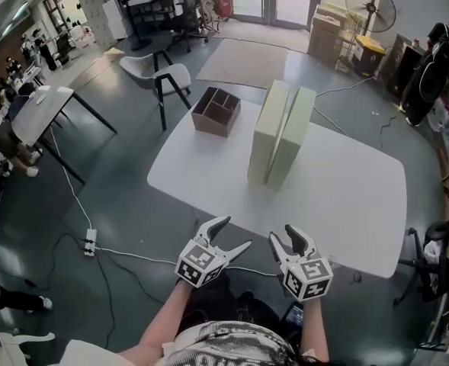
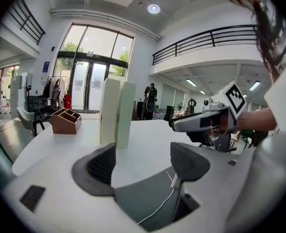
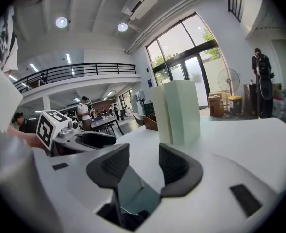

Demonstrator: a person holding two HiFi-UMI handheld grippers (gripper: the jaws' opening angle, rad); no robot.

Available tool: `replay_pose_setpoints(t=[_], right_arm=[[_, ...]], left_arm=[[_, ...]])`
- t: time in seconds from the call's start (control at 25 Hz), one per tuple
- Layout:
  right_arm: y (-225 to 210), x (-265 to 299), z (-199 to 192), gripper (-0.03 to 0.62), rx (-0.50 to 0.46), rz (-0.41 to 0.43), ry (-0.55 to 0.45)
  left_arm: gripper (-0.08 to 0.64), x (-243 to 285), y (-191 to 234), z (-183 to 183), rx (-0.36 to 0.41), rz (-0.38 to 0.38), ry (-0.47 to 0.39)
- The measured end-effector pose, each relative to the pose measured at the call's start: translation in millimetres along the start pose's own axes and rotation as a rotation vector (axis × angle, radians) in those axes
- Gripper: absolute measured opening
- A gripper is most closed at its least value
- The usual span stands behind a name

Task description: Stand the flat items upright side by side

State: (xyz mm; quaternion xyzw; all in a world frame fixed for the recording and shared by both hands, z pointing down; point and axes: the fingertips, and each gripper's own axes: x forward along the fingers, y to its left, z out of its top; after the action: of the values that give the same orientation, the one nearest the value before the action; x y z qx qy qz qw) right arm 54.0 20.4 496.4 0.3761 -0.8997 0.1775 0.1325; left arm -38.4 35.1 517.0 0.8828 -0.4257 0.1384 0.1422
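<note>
Landmark: the standing pair of slabs, mid-table.

- Far left of the pair, on the far corner of the white table (image 1: 346, 197): brown wooden organizer (image 1: 216, 111), compartments open upward. Apart from the slabs.
- The pair: left slab (image 1: 268, 132) and right slab (image 1: 291, 137), pale green, both upright on a narrow edge, side by side, broad faces together. They look to be touching low down; whether one leans on the other I cannot tell.
- Near side of the pair, at the table's near edge, well apart from it: left gripper (image 1: 236, 232), jaws spread wide, nothing between them but table surface. Just to its right, the right gripper (image 1: 282, 233), jaws parted by a narrower gap, also empty.

Judgement: task looks complete as the slabs stand; both grippers are clear of them.

Risks from here:
1. The slabs are tall on thin bases. A knock to the table edge, which both grippers hover close to, could rock them.
2. If one slab rests on the other, tipping one takes both down.
3. Any return reach to tidy the alignment risks a side push on a broad face, the weakest direction.
</note>
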Motion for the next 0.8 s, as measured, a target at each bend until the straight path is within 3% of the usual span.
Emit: replay_pose_setpoints(t=[0.52,0.8], right_arm=[[42.7,-47.5,-11.3,0.074,-0.017,0.116,-0.059],[62.8,-52.4,-16.3,0.001,-0.029,0.159,-0.064]], left_arm=[[0.124,-43.4,-60.7,-5.4,-0.043,0.082,-0.038],[0.071,-62.1,-69.2,-8.9,-0.050,0.114,-0.036]])
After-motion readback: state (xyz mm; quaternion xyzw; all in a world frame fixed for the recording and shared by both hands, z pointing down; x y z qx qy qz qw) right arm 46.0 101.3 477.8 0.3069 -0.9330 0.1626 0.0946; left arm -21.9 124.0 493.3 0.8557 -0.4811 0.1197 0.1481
